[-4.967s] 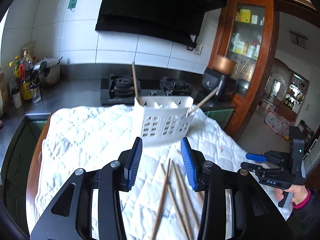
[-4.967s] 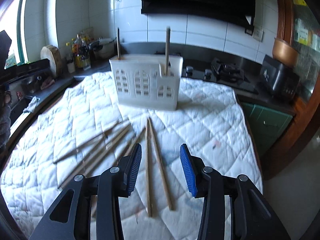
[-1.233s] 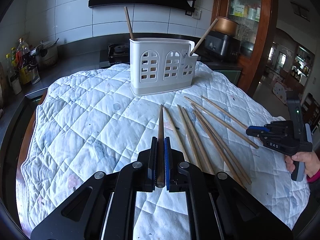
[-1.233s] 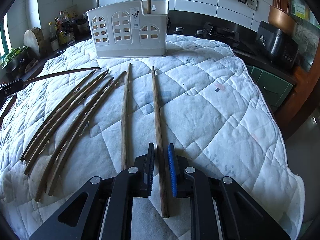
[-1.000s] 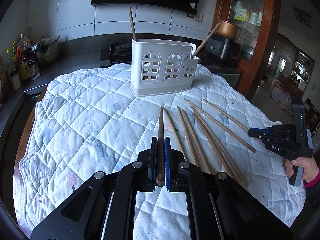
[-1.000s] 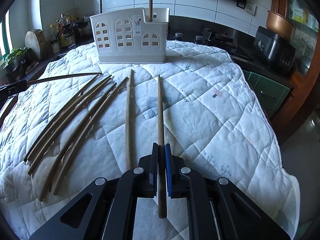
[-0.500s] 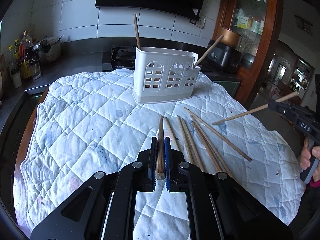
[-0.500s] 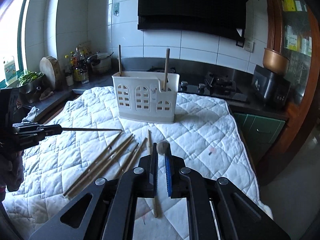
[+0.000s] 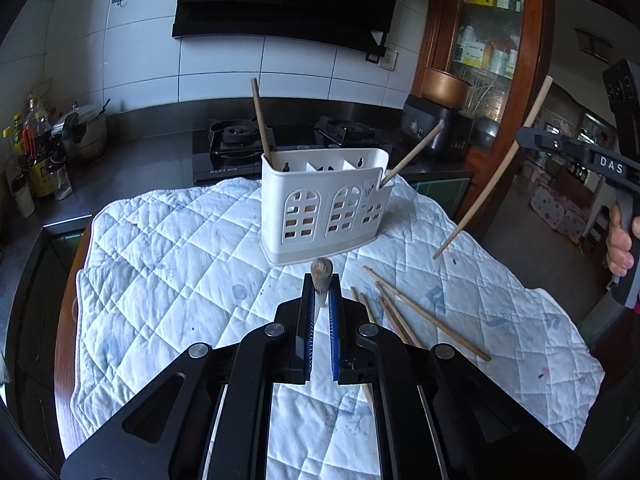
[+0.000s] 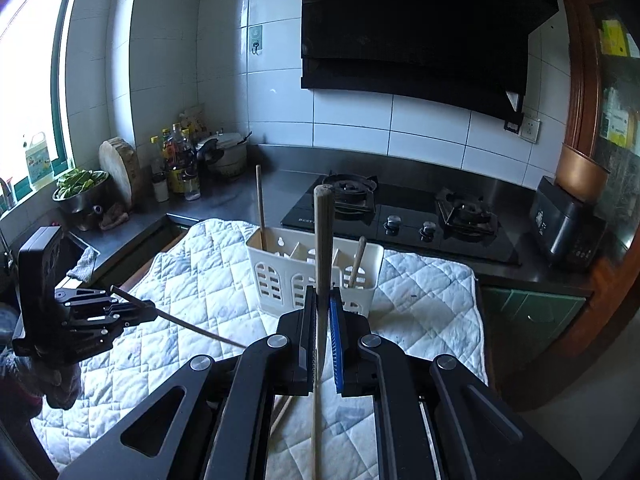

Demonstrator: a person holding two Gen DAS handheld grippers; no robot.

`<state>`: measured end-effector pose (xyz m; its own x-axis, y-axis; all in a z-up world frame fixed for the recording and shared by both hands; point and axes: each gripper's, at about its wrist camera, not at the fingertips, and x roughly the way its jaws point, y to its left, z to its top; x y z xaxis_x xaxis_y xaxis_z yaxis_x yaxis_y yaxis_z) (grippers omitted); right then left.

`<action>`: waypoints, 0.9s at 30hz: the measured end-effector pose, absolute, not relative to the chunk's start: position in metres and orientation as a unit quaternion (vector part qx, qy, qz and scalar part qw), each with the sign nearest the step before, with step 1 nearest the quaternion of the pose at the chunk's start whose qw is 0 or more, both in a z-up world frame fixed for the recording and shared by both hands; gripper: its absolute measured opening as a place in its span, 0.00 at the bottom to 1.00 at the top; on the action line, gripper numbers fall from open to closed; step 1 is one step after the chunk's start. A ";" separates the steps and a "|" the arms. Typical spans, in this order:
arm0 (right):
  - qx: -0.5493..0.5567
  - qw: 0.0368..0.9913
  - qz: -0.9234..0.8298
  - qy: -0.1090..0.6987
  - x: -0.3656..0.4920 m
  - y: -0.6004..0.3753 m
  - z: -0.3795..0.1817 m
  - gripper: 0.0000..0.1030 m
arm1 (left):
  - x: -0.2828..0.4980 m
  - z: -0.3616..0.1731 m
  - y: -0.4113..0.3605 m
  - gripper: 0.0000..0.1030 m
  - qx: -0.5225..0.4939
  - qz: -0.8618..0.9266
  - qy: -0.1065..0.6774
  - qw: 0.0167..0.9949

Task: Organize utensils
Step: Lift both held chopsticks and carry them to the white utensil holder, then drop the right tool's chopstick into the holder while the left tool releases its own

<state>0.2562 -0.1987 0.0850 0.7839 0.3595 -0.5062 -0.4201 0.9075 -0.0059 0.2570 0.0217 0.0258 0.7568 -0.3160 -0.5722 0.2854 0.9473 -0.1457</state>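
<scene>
My left gripper [image 9: 321,300] is shut on a dark wooden chopstick [image 9: 322,270], seen end-on just in front of the white slotted utensil holder [image 9: 324,208]. The holder stands on a quilted white cloth [image 9: 160,260] and holds two chopsticks, one upright [image 9: 260,116] and one leaning right [image 9: 412,152]. In the right wrist view my right gripper [image 10: 322,308] is shut on a pale chopstick [image 10: 323,240] that stands nearly upright above the holder [image 10: 280,268]. The left gripper [image 10: 144,310] appears at the left there, its chopstick [image 10: 192,326] pointing right. Several loose chopsticks [image 9: 420,316] lie on the cloth.
Behind the cloth is a dark counter with a gas hob [image 10: 400,216] under a black hood. A rice cooker [image 10: 568,224] sits at the right, bottles [image 10: 176,168] and a wooden board [image 10: 120,168] at the left. A wooden cabinet [image 9: 480,40] stands on the right.
Both grippers have risen, each with its chopstick lifted off the cloth. The right one climbed much higher and its chopstick tipped from lying flat to nearly upright.
</scene>
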 end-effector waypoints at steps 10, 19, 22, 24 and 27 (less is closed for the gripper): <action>-0.019 0.950 0.213 0.228 0.306 -0.192 0.140 0.06 | 0.284 0.106 0.010 0.05 0.011 -0.171 0.248 0.953; -0.025 0.968 0.148 0.200 0.350 -0.197 0.154 0.06 | 0.316 0.169 -0.004 0.05 0.036 -0.147 0.158 0.976; -0.023 0.968 0.138 0.208 0.365 -0.201 0.143 0.06 | 0.334 0.167 -0.007 0.05 0.034 -0.133 0.151 0.979; -0.022 0.967 0.135 0.216 0.372 -0.204 0.132 0.06 | 0.344 0.160 -0.009 0.05 0.029 -0.125 0.151 0.980; -0.024 0.964 0.131 0.230 0.382 -0.206 0.115 0.06 | 0.357 0.148 -0.011 0.05 0.025 -0.118 0.159 0.980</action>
